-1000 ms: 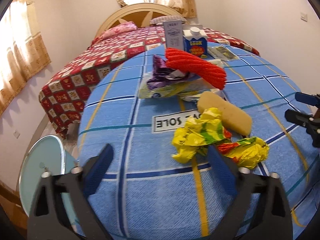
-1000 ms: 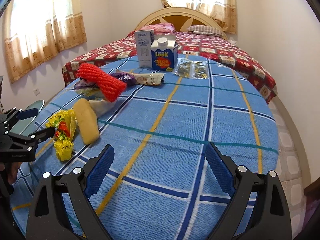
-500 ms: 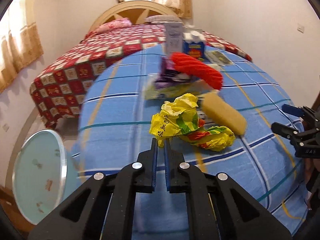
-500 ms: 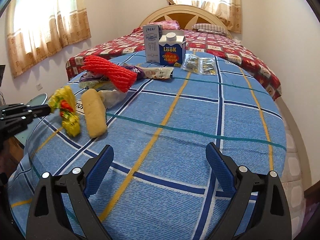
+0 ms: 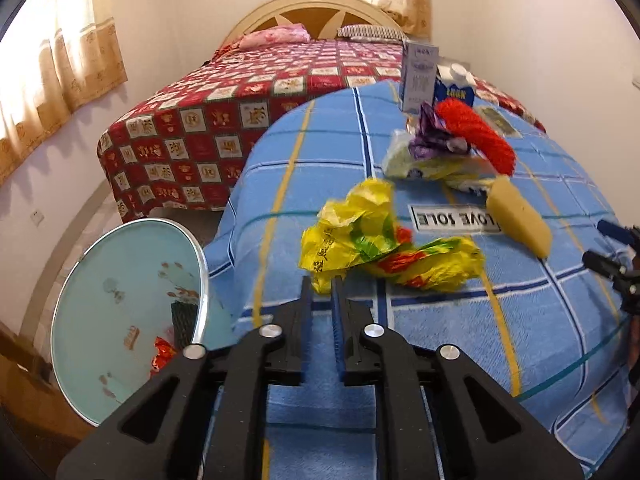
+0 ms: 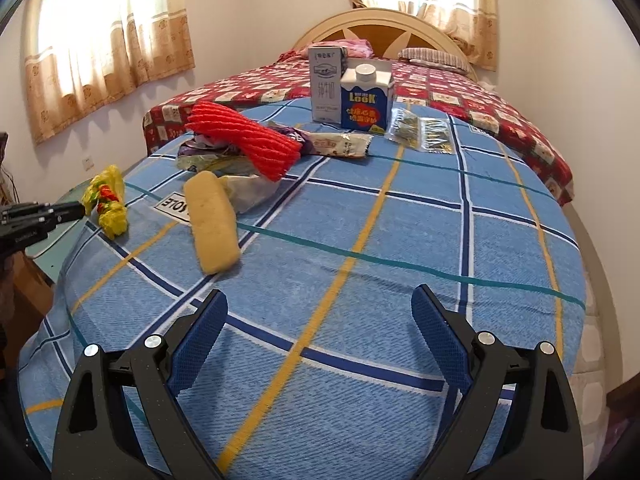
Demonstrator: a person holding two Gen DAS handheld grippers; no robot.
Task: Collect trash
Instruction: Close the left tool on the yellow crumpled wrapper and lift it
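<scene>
The left gripper (image 5: 321, 294), its blue-padded jaws drawn almost together, pinches a corner of the crumpled yellow plastic bag (image 5: 384, 248) at the near-left edge of the blue plaid tablecloth (image 6: 400, 240). By the look of it the thin film is caught at its edge so the whole bag trails beyond the tips rather than bunching between them. In the right wrist view the bag (image 6: 106, 204) hangs off the tips of the left gripper (image 6: 82, 210) over the tablecloth's left edge — seemingly lifted clear, though the blur leaves that uncertain.

The bag is bright yellow with red and green print and dark lettering, twisted and creased, light and floppy.

The right gripper (image 6: 318, 332) hovers with jaws spread wide and empty over the near side of the tablecloth, probably held ready for the next piece.

Farther along the tablecloth from the bag lie a tan foam sponge (image 6: 212, 222), a red foam net sleeve (image 6: 244, 144) atop purple and pale wrappers (image 5: 434, 150), a long snack wrapper (image 6: 340, 145) and two clear packets (image 6: 422, 134). A white milk carton (image 6: 328, 84) and a blue LOOK carton (image 6: 366, 98) stand upright at its far edge, towards the red quilted bed (image 5: 224, 120). Left of the tablecloth and lower sits a round pale-green glass table (image 5: 120, 300) — perhaps where a bin waits, but none can be made out.
</scene>
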